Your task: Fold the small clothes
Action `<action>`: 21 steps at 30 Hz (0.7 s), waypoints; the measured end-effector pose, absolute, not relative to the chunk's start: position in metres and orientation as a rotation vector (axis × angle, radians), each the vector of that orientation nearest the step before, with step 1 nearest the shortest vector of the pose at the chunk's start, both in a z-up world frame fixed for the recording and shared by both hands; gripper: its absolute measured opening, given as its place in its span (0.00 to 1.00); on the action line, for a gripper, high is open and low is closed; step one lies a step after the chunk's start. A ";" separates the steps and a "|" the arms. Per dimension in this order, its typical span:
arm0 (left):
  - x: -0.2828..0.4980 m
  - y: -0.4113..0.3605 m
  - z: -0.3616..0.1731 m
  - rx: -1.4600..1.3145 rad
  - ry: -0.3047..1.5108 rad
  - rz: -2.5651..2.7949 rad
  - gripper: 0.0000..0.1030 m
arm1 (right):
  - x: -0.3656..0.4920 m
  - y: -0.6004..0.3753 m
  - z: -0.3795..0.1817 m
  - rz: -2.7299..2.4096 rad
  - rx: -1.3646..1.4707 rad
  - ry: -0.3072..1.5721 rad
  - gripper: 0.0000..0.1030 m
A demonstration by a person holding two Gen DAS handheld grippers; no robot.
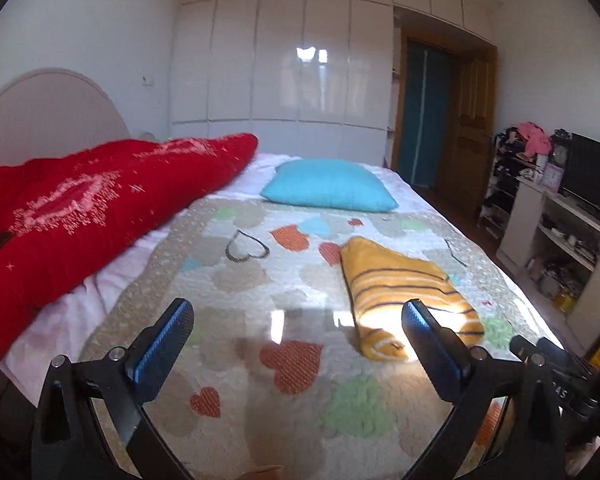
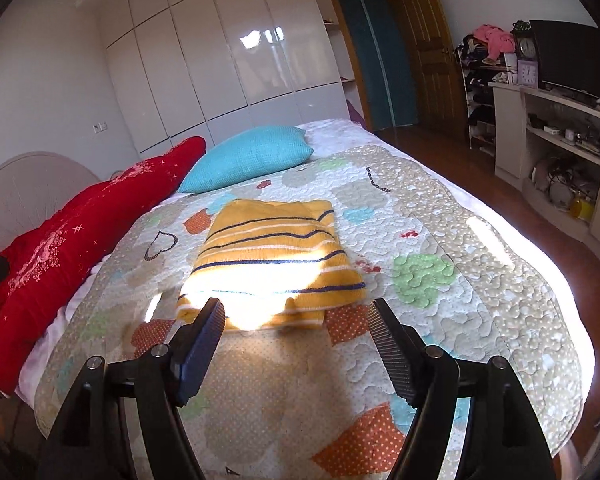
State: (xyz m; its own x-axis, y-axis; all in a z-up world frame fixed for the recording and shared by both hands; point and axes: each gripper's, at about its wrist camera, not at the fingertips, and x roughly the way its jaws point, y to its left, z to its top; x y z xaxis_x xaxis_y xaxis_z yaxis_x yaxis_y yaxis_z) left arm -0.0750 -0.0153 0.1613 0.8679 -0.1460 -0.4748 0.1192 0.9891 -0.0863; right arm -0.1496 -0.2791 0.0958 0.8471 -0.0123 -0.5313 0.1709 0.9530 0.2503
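Sweater [image 2: 270, 256] sits folded on the quilt [image 2: 440, 216] — job looks about done. Left gripper [image 1: 298, 320] and right gripper [image 2: 296, 316] both spread wide, empty — nothing left but tidying.

Ahead of the claw: mustard-yellow folded sweater [image 2: 274, 258] with navy and white stripes. Beneath: beige quilt [image 2: 440, 216], orange, green, blue heart patches. Beyond: turquoise pillow [image 2: 248, 156]. Left: red blanket [image 2: 60, 240], pink pattern. Far back: glossy white wardrobe [image 2: 228, 60].
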 end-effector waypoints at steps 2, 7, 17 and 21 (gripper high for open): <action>-0.077 -0.018 0.149 -0.073 0.547 -0.183 1.00 | -0.151 -0.273 0.092 -0.119 0.265 0.567 0.79; -0.076 -0.028 0.107 -0.070 0.693 -0.167 1.00 | -0.141 -0.264 0.076 -0.128 0.237 0.647 0.79; -0.087 -0.048 0.072 -0.034 0.788 -0.172 1.00 | -0.136 -0.257 0.062 -0.154 0.176 0.703 0.79; -0.087 -0.053 0.068 -0.039 0.810 -0.182 1.00 | -0.136 -0.260 0.057 -0.160 0.181 0.721 0.80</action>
State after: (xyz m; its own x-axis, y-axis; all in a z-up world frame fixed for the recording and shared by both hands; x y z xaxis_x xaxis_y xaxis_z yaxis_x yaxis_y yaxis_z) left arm -0.0870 -0.0534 0.0684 0.6751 -0.1766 -0.7163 0.1467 0.9837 -0.1043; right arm -0.1359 -0.2602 0.0567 0.7403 -0.0829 -0.6671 0.2073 0.9722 0.1091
